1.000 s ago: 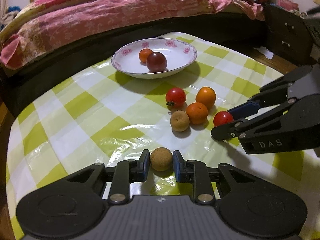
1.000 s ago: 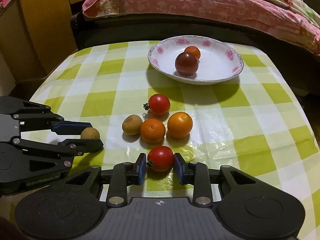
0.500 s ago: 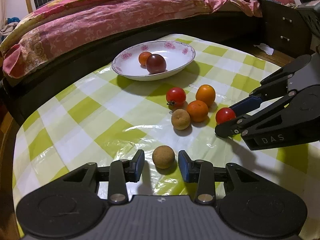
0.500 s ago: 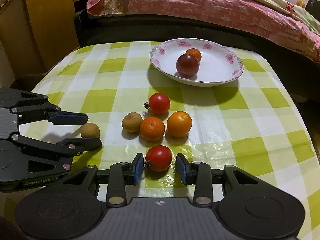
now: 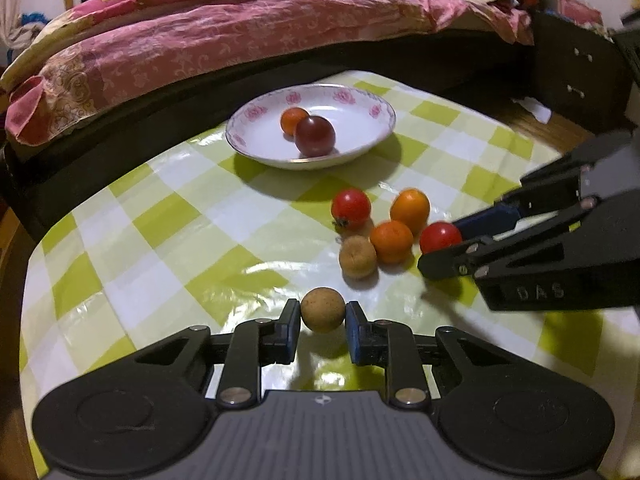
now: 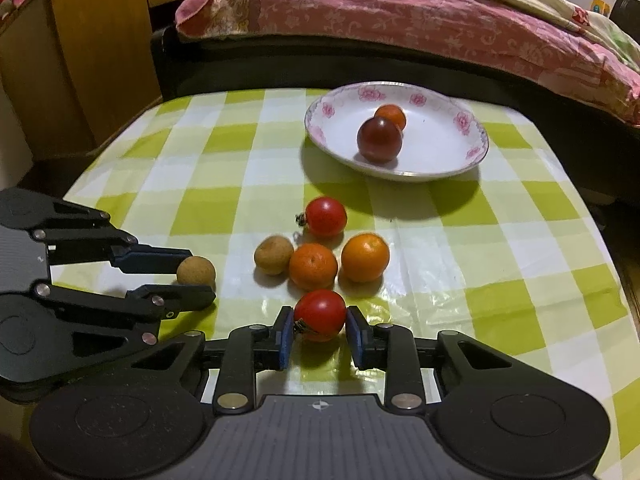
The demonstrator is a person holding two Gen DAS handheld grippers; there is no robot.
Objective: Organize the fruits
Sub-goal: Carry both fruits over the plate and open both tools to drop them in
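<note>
From the left wrist camera, your left hand-held gripper [image 5: 323, 322] is closed on a small brown round fruit [image 5: 322, 309] — both blue pads touch its sides. It sits low over the surface [image 5: 168, 240], which has a green and white checked cloth. A little way ahead lies a bunch of fruit: a red tomato [image 5: 351, 208], two oranges [image 5: 409, 210] [image 5: 391, 241] and another brown fruit [image 5: 357, 257], all close together. Farther back stands a white plate with pink flowers [image 5: 372, 110]. In it lie a dark red fruit [image 5: 315, 135] and a small orange one [image 5: 294, 120], touching each other. On the right you can see your right hand-held gripper [image 5: 442, 246] from the side, with a second red tomato [image 5: 440, 237] between its fingers. Behind the surface is a bed with a pink blanket [image 5: 240, 40].

From the right wrist camera, your right hand-held gripper [image 6: 319, 330] is closed on the red tomato [image 6: 320, 314] — the pads press on both sides, and its little stem points to the left. Just past it are the two oranges [image 6: 313, 265] [image 6: 365, 257], the brown fruit [image 6: 273, 255] and the other tomato [image 6: 325, 216]. The plate [image 6: 440, 160] is behind them with its two fruits [image 6: 379, 139] [image 6: 390, 117]. On the left, your left hand-held gripper [image 6: 198, 276] holds its brown fruit [image 6: 195, 271] between its fingers, near the bunch but apart from it.
</note>
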